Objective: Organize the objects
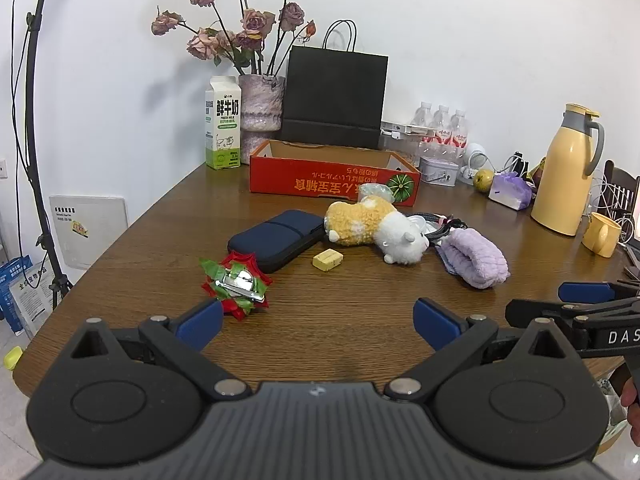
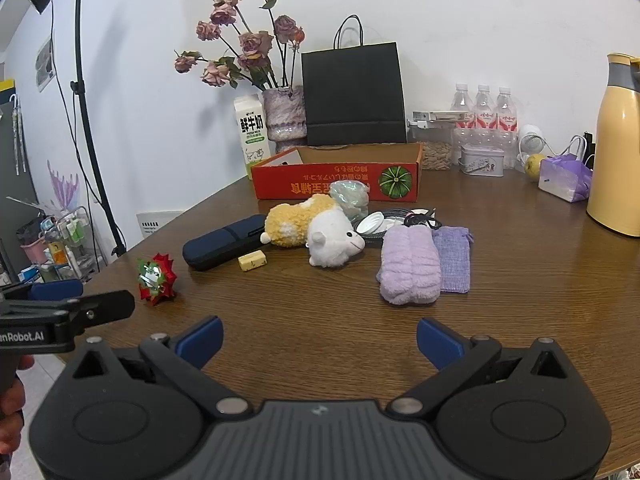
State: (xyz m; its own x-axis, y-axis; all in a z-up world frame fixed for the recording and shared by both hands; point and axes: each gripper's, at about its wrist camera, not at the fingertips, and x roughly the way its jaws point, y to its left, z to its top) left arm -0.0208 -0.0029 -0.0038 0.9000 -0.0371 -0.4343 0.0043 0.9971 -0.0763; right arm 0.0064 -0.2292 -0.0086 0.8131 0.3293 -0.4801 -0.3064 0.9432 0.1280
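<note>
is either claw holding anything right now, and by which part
Nothing is held: the left claw and right claw both stand open and empty above the brown wooden table.

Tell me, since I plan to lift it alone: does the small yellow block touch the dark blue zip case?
Apart. The right wrist view shows bare wood between the yellow block and the blue case.

Bright, even room light, sharp in both views.
I see soft shadows of the flowers (image 1: pixel 240 28) on the wall (image 1: pixel 480 40), mild sheen on the bench (image 2: pixel 520 280), and heavy fisheye bending with dark corners.
</note>
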